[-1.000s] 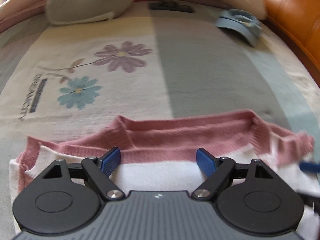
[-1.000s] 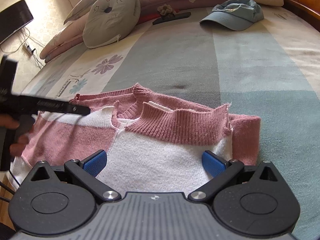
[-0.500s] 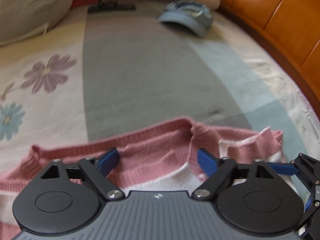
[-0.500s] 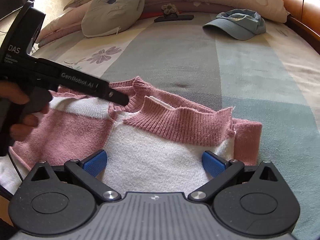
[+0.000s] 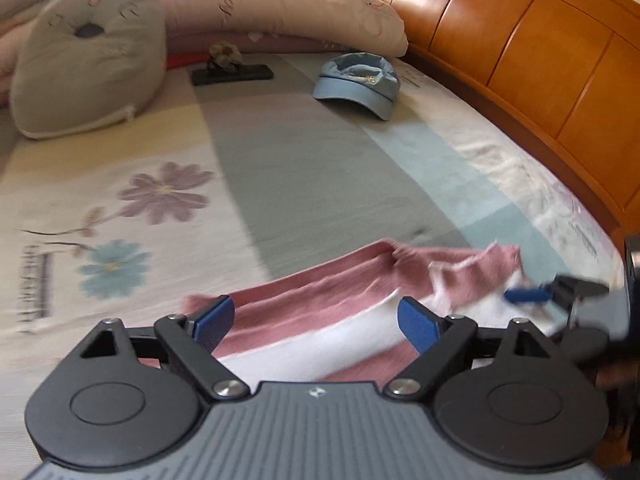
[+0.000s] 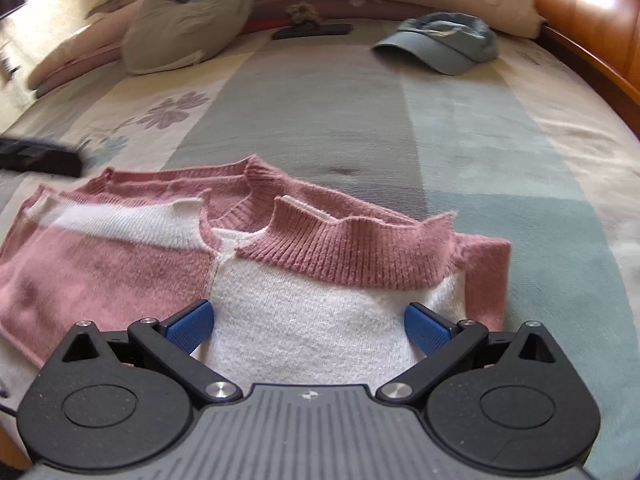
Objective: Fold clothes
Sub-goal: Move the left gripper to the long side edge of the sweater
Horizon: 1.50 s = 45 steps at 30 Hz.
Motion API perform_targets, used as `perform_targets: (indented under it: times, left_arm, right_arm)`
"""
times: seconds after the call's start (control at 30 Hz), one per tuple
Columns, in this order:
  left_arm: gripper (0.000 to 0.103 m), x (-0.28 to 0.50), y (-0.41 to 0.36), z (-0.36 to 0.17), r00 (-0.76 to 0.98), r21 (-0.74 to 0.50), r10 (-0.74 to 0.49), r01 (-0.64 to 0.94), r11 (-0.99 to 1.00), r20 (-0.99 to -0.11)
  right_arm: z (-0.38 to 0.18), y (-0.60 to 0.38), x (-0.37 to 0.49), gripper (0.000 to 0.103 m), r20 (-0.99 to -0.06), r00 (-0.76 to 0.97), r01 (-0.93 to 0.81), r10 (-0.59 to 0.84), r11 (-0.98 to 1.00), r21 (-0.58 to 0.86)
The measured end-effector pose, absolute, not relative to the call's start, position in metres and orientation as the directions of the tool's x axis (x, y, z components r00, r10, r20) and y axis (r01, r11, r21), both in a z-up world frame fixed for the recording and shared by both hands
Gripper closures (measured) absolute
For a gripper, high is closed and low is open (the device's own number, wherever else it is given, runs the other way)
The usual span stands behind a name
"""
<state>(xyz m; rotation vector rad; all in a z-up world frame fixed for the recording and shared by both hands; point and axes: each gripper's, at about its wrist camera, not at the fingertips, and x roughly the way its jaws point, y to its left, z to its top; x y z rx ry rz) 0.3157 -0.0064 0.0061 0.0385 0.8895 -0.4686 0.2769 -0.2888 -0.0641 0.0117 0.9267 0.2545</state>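
Note:
A pink and white knitted sweater (image 6: 280, 280) lies folded on the bed, its ribbed pink hem turned up across the white part. My right gripper (image 6: 308, 326) is open just above the sweater's near white edge, with nothing between its blue pads. In the left wrist view the same sweater (image 5: 340, 312) lies under and ahead of my left gripper (image 5: 316, 322), which is open and holds nothing. The right gripper's blue fingertip (image 5: 528, 295) shows at the sweater's right end there. A blurred black piece of the left gripper (image 6: 40, 158) sits at the left edge of the right wrist view.
A blue cap (image 6: 440, 46) lies far back on the striped bedspread (image 6: 340, 112). A grey cushion (image 5: 88, 72), long pillows and a dark flat object (image 5: 232, 74) line the far side. A wooden headboard (image 5: 540, 60) runs along the right.
My left gripper has swung back to the left and away from the sweater's collar. The right gripper has stayed over the near white edge. The sweater has not shifted.

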Motion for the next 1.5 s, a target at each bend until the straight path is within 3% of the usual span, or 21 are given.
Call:
perform_targets:
  times: [0.27,0.47,0.67,0.77,0.93,1.17,1.5]
  left_arm:
    - [0.014,0.279,0.062,-0.004,0.482,-0.239,-0.443,0.426,0.873,-0.756]
    - [0.015,0.261,0.085,-0.052,0.438,-0.308,-0.428,0.319,0.896,-0.791]
    - [0.012,0.235,0.105,-0.04,0.419,-0.37,-0.505,0.365,0.855,-0.754]
    - [0.013,0.227,0.111,-0.05,0.381,-0.349,-0.477,0.358,0.866,-0.792]
    - [0.013,0.215,0.118,-0.03,0.441,-0.323,-0.466,0.362,0.874,-0.767]
    - [0.013,0.214,0.12,-0.041,0.371,-0.38,-0.508,0.367,0.849,-0.778]
    - [0.013,0.228,0.143,-0.023,0.531,-0.301,-0.416,0.294,0.907,-0.738]
  right_arm:
    - [-0.042,-0.258,0.251,0.0,-0.749,0.644,-0.096,0.16,0.987,0.128]
    - [-0.031,-0.221,0.241,0.0,-0.756,0.636,-0.147,0.155,0.986,0.078]
    - [-0.025,-0.198,0.236,0.0,-0.765,0.626,-0.184,0.155,0.982,0.049]
    - [-0.026,-0.191,0.237,0.0,-0.774,0.614,-0.189,0.157,0.981,0.049]
    - [-0.03,-0.185,0.237,0.0,-0.786,0.596,-0.206,0.164,0.977,0.047]
    - [-0.031,-0.179,0.245,0.0,-0.794,0.584,-0.208,0.169,0.977,0.055]
    - [-0.032,-0.172,0.252,0.0,-0.805,0.567,-0.192,0.172,0.979,0.074]
